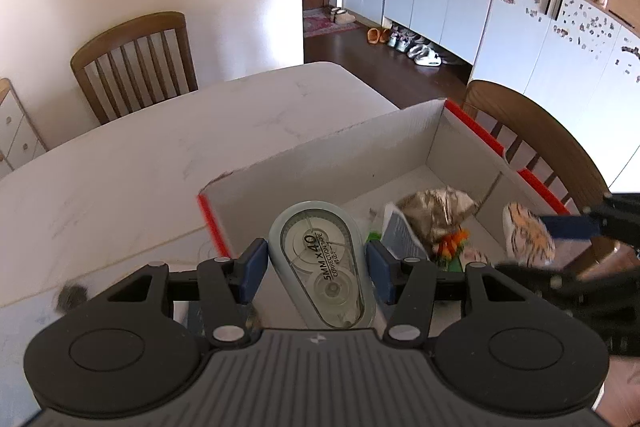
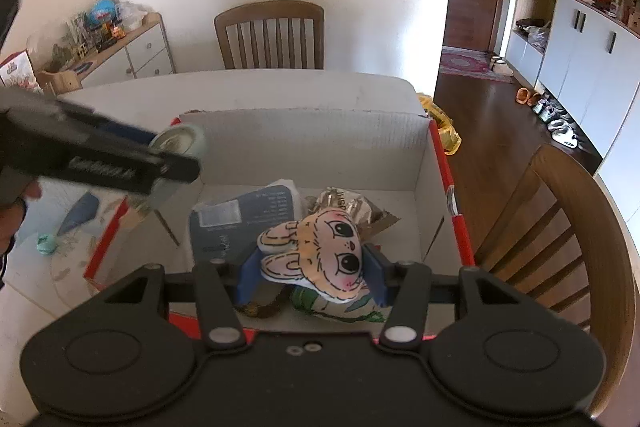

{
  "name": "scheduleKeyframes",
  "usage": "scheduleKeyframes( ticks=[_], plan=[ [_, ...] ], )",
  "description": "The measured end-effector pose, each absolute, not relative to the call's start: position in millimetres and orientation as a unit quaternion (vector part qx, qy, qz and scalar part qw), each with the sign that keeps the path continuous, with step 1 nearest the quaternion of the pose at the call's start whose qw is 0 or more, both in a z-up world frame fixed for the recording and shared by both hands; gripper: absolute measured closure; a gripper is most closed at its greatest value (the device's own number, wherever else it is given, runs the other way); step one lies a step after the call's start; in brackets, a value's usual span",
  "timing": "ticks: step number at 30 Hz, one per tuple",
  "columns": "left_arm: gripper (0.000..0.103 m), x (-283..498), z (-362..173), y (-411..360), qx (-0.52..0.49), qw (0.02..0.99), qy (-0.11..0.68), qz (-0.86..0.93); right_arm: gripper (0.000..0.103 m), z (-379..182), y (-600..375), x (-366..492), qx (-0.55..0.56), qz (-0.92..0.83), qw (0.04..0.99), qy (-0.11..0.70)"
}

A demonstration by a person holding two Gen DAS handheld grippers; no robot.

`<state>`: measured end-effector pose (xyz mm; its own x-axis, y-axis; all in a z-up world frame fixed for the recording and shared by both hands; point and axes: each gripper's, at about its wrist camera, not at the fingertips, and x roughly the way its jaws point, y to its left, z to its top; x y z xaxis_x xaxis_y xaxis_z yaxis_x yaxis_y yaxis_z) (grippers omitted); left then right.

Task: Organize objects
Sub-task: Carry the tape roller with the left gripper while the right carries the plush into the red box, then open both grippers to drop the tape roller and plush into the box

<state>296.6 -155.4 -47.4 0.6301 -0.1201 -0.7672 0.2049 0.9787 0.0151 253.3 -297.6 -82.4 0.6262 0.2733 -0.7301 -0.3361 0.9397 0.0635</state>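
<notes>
My left gripper (image 1: 316,267) is shut on a grey correction tape dispenser (image 1: 320,263) and holds it over the near left corner of the open cardboard box (image 1: 320,151). It also shows in the right wrist view (image 2: 176,155). My right gripper (image 2: 310,267) is shut on a small rabbit-face plush (image 2: 316,255) above the box (image 2: 312,135); the plush also shows in the left wrist view (image 1: 528,233). Inside the box lie a dark blue packet (image 2: 240,223), a crinkled gold wrapper (image 2: 348,207) and a green printed pouch (image 2: 340,307).
The box has red edges and stands on a white table (image 1: 140,155). A blue object (image 2: 80,213) and a small teal item (image 2: 47,243) lie on the table left of the box. Wooden chairs (image 2: 272,35) stand at the far side and at the right (image 2: 560,227).
</notes>
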Motion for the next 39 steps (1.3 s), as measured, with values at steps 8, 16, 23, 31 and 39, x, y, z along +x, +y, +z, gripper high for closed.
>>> scheduleKeyframes(
  ticks=[8, 16, 23, 31, 39],
  plan=[
    [0.049, 339, -67, -177, 0.069, 0.887, 0.45, -0.081, 0.051, -97, -290, 270, -0.062, 0.188, 0.89, 0.411],
    [0.049, 361, -92, -194, 0.08, 0.87, 0.481, -0.079, 0.051, -121, -277, 285, -0.098, 0.196, 0.875, 0.431],
    [0.049, 369, -111, -197, 0.084, 0.858, 0.501, -0.078, 0.051, -135, -272, 293, -0.115, 0.198, 0.866, 0.445],
    [0.05, 378, -120, -188, 0.052, 0.851, 0.518, -0.075, 0.046, -138, -270, 285, -0.117, 0.204, 0.864, 0.445],
    [0.047, 372, -111, -185, 0.046, 0.859, 0.504, -0.076, 0.039, -130, -280, 278, -0.103, 0.206, 0.869, 0.437]
  ],
)
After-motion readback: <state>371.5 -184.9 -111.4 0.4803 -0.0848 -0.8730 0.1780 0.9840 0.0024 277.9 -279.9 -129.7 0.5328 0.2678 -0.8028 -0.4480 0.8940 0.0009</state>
